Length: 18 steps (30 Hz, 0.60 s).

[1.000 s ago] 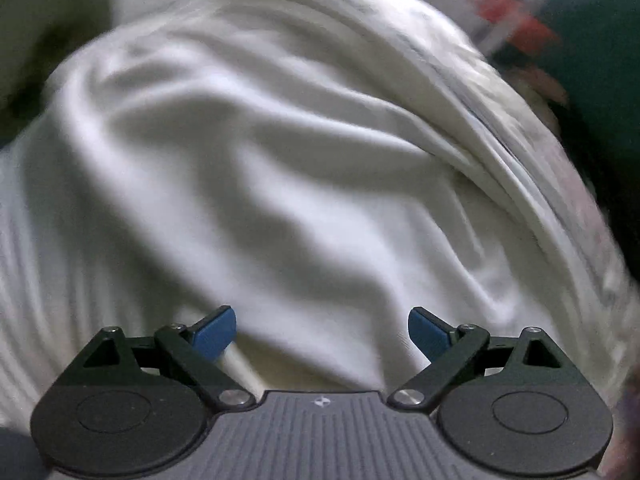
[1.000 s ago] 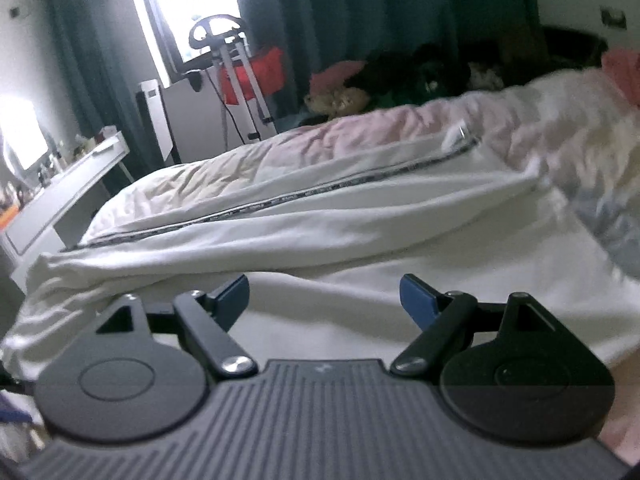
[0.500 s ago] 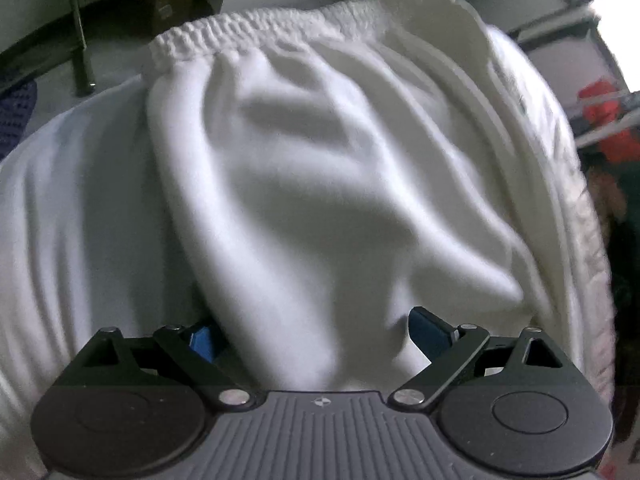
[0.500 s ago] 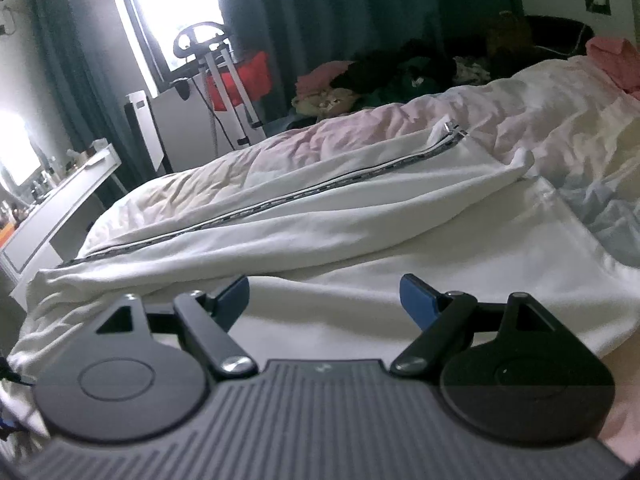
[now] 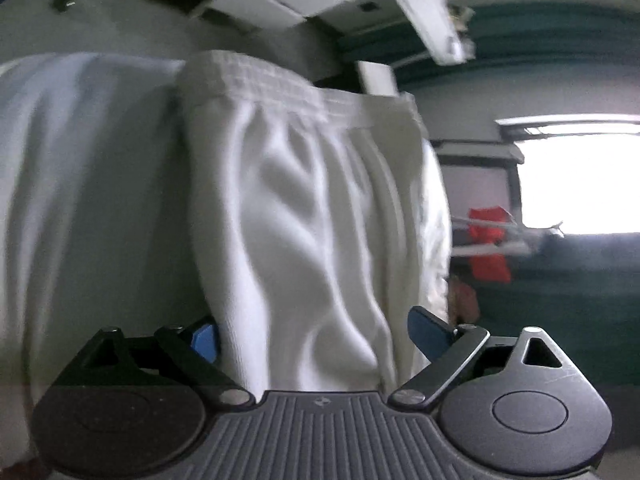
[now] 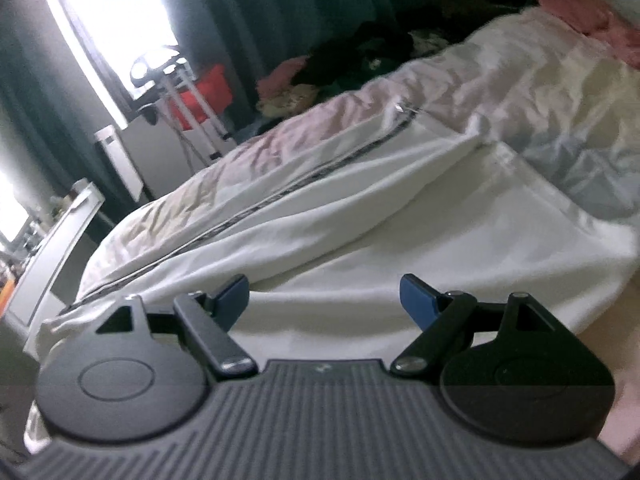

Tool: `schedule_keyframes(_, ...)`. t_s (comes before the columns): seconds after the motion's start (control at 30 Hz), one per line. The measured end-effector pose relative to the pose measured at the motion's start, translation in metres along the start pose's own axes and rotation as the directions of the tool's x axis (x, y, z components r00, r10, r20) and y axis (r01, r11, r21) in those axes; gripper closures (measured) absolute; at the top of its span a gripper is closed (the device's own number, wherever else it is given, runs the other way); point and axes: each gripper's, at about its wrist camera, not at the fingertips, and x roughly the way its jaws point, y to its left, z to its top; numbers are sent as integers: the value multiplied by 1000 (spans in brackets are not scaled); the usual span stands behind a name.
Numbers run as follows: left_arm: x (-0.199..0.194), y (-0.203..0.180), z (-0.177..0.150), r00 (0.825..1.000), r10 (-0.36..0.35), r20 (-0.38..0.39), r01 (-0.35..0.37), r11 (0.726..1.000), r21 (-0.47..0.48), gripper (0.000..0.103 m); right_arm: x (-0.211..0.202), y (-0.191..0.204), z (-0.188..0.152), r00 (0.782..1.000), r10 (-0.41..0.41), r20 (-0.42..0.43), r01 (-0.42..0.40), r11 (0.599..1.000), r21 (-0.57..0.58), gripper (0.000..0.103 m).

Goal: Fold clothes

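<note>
White trousers (image 5: 304, 208) with a gathered elastic waistband (image 5: 256, 80) fill the left wrist view, hanging over the bed's edge. My left gripper (image 5: 314, 332) has a thick fold of this cloth between its jaws, which are closing; the left blue pad (image 5: 204, 340) is half hidden behind the fold, and the right pad stands just clear of it. In the right wrist view the same trousers (image 6: 360, 208) lie stretched along the bed, a dark side stripe (image 6: 280, 192) running down one leg. My right gripper (image 6: 324, 289) hovers open just above the cloth, nothing between its fingers.
A pale wrinkled bedcover (image 6: 520, 92) lies beyond the trousers, with pink cloth (image 6: 580, 12) at its far corner. Dark clothes (image 6: 360, 60) are heaped past the bed. A stand with a red item (image 6: 200, 92) is by the bright window (image 6: 120, 20). A white desk (image 6: 60, 232) is at left.
The left gripper has rolled and moved toward the waistband, which has come into view, and a fold of cloth now sits between its jaws. The right gripper has tilted and shifted slightly.
</note>
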Motion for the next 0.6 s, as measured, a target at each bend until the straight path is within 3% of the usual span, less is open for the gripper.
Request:
schedule_keyframes(0.07, 7, 2, -2, 997, 75, 25, -75, 997, 3, 12, 3, -11, 4, 1000, -7, -13, 8, 998, 55, 19)
schedule_keyframes(0.23, -5, 6, 2, 987, 118, 112, -117, 993, -15, 14, -9, -51, 14, 999, -45, 18, 40, 973, 229, 19)
schedule_keyframes(0.33, -13, 15, 8, 985, 98, 144, -91, 994, -55, 16, -15, -78, 15, 998, -64, 18, 55, 947, 317, 19)
schedule_keyframes(0.43, -11, 21, 17, 985, 81, 155, -69, 994, -80, 32, -20, -102, 14, 993, -116, 15, 103, 926, 364, 19)
schedule_keyframes(0.53, -12, 18, 17, 985, -13, 173, 26, 997, -70, 41, -25, -126, 12, 983, -182, 10, 163, 902, 401, 19)
schedule_keyframes(0.6, -5, 10, 14, 982, -40, 183, 51, 997, -58, 43, -29, -140, 3, 976, -218, 2, 189, 851, 490, 17)
